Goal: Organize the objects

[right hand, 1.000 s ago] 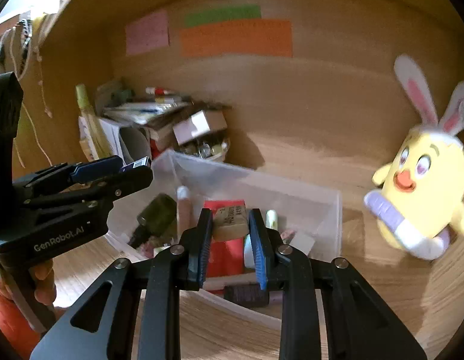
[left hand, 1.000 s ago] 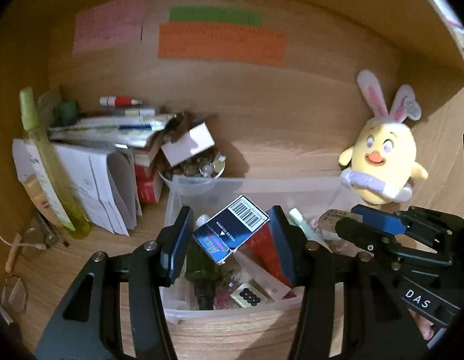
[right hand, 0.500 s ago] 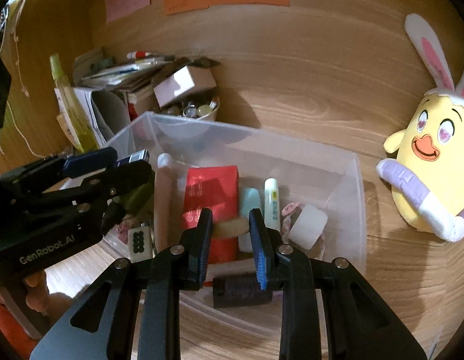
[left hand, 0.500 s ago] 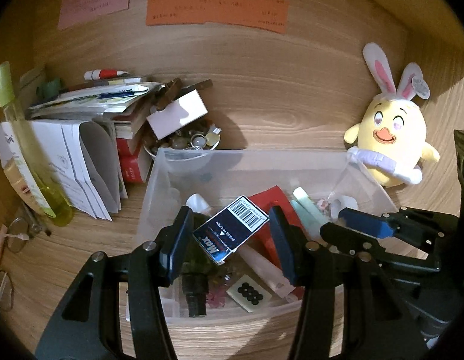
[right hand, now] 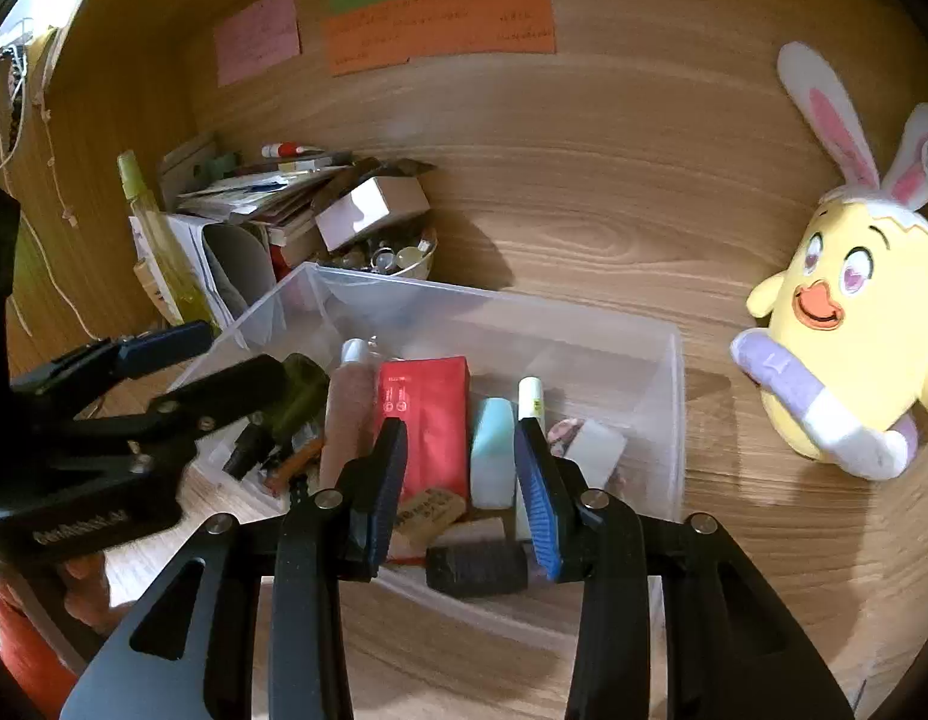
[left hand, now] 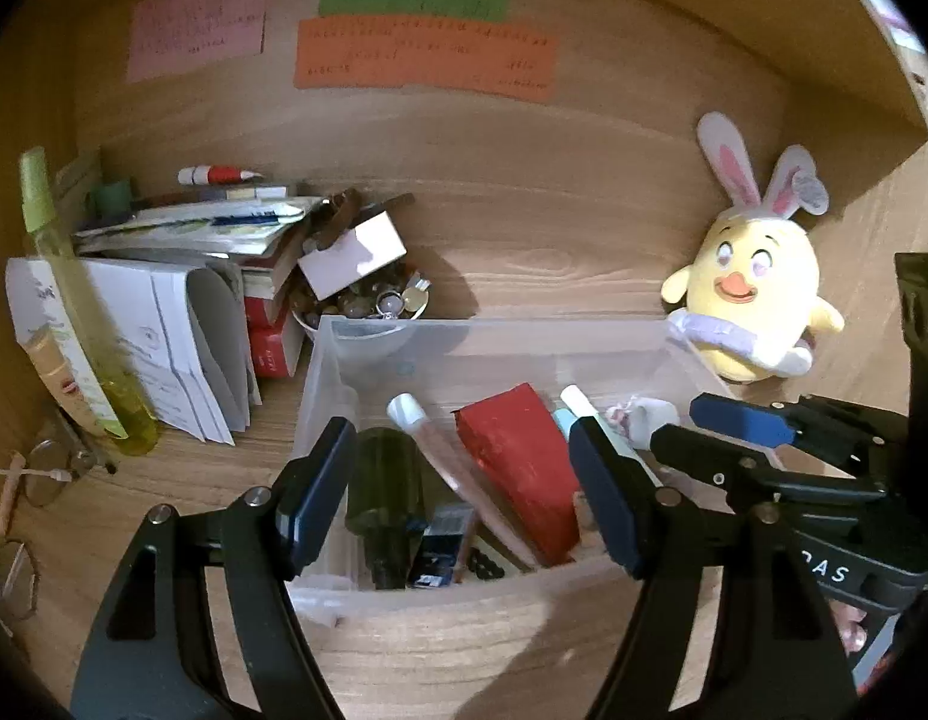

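From the left wrist, the left gripper [left hand: 464,489] hangs over the near edge of a clear plastic bin [left hand: 500,339] on the wooden shelf; its jaws are spreading apart and grip nothing, the bin's contents lying below the gap; down there a dark blue box [left hand: 438,546] rests against the near wall beside a dark green bottle [left hand: 383,480], with a pink tube [left hand: 446,468] and a red packet [left hand: 521,468] slanting across the middle; the right gripper [left hand: 692,426] reaches in from the right edge over the bin's right end; a yellow chick plush [left hand: 752,306] with rabbit ears stands just beyond the bin's far right corner, and a stack of papers [left hand: 182,240] sits to the left. From the right wrist, the right gripper [right hand: 458,477] is over the bin's near side, jaws widening with nothing pressed between the pads; a beige eraser [right hand: 431,513] lies below them on the red packet's [right hand: 425,414] near end, beside a pale teal block [right hand: 493,450] and a black cylinder [right hand: 477,567]; the left gripper [right hand: 224,357] shows at the left, over the bin's left end.
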A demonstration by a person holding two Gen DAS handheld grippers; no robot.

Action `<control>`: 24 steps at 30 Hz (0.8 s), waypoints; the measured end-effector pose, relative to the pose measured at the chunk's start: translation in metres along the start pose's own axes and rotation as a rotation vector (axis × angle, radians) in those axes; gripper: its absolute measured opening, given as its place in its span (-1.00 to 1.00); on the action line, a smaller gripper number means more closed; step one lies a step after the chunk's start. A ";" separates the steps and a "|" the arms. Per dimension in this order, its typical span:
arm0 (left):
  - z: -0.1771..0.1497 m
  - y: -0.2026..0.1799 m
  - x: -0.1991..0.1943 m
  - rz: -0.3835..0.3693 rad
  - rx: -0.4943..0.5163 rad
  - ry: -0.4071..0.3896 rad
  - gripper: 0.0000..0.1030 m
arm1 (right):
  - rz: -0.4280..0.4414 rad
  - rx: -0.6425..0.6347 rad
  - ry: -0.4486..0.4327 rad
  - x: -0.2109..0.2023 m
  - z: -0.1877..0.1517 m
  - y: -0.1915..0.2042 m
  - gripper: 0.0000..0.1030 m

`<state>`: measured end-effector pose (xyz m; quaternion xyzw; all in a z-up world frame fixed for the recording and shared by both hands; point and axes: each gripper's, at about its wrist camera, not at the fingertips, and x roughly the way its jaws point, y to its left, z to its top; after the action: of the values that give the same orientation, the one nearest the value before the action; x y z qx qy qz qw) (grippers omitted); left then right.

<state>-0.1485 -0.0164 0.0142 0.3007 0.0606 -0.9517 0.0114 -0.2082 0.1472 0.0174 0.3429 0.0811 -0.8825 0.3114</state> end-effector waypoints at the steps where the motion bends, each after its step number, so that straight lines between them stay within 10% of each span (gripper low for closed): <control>1: 0.000 0.000 -0.003 0.000 -0.001 -0.004 0.50 | 0.004 -0.007 0.003 -0.002 -0.001 0.001 -0.35; 17: -0.028 -0.013 -0.053 0.003 0.059 -0.059 0.93 | -0.009 -0.009 -0.086 -0.066 -0.029 -0.002 0.60; 24: -0.050 -0.016 -0.047 0.010 0.074 -0.015 0.94 | 0.011 0.013 -0.076 -0.071 -0.050 -0.001 0.69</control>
<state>-0.0829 0.0053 0.0025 0.2940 0.0236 -0.9555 0.0054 -0.1400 0.2008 0.0264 0.3116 0.0617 -0.8936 0.3170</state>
